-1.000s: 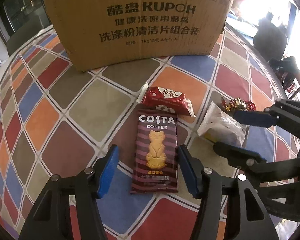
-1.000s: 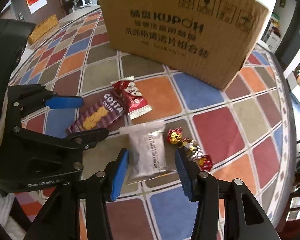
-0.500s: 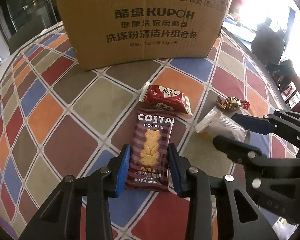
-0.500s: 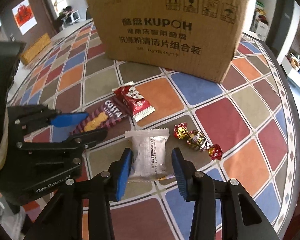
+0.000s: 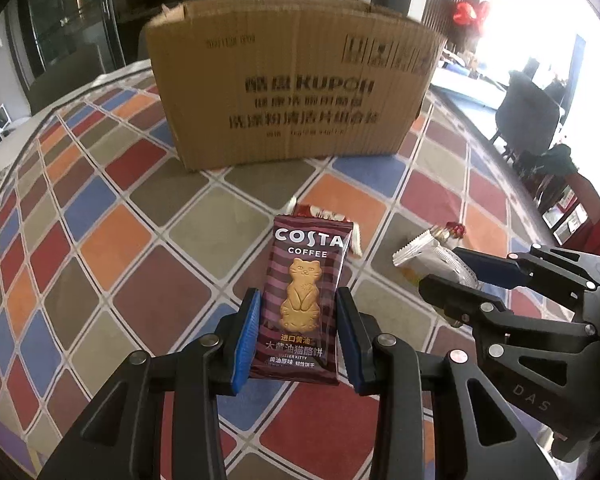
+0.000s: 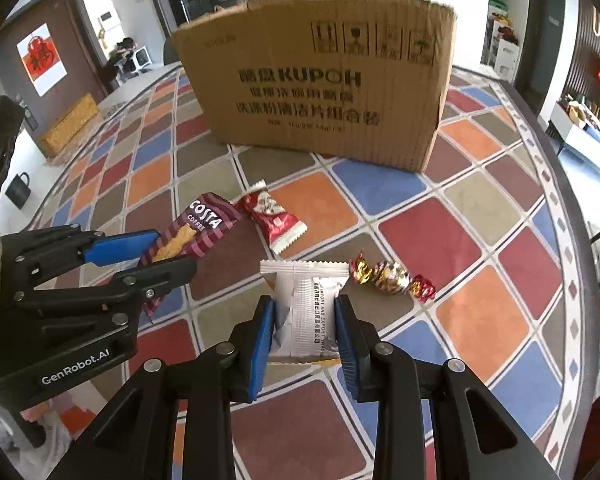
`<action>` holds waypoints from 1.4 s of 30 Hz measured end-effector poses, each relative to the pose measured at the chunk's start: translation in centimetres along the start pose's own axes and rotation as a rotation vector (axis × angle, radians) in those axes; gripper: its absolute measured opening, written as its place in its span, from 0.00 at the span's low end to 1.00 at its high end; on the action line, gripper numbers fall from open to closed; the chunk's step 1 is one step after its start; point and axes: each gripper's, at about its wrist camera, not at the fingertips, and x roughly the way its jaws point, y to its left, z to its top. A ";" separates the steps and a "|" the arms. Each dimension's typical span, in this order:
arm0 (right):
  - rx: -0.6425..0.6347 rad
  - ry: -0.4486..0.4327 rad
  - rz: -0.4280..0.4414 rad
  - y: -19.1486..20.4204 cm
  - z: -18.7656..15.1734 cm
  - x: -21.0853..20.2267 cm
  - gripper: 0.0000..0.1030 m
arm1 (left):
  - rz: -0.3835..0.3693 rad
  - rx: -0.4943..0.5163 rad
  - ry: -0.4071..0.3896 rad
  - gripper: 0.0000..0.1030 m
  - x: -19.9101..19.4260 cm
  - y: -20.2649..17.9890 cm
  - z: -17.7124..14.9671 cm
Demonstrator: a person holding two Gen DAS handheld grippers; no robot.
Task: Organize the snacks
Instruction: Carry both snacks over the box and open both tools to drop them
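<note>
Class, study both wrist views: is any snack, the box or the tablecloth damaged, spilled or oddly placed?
Nothing looks damaged or spilled. The Costa biscuit packet and the silver packet are each gripped intact. The red packet and foil candies lie loose but sealed on the tablecloth. The cardboard box stands upright.

Cardboard box (image 6: 320,80) behind snack packets (image 6: 274,216)

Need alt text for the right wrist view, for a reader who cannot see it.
The right tool grips a silver snack packet above a colourful checked tablecloth. Beside it the left tool holds a Costa biscuit pack; a cardboard box stands behind.
</note>
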 end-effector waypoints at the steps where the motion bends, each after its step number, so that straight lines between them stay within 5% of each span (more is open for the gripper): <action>1: -0.001 -0.009 0.000 0.0 0.1 -0.3 0.31 | -0.002 -0.003 -0.011 0.36 -0.4 0.0 0.2; 24: 0.006 -0.281 -0.007 0.4 6.7 -8.2 0.31 | 0.004 -0.018 -0.291 0.36 -8.5 1.2 7.4; 42: 0.026 -0.355 -0.010 -0.4 14.1 -8.8 0.31 | -0.003 -0.029 -0.298 0.36 -7.3 3.0 14.5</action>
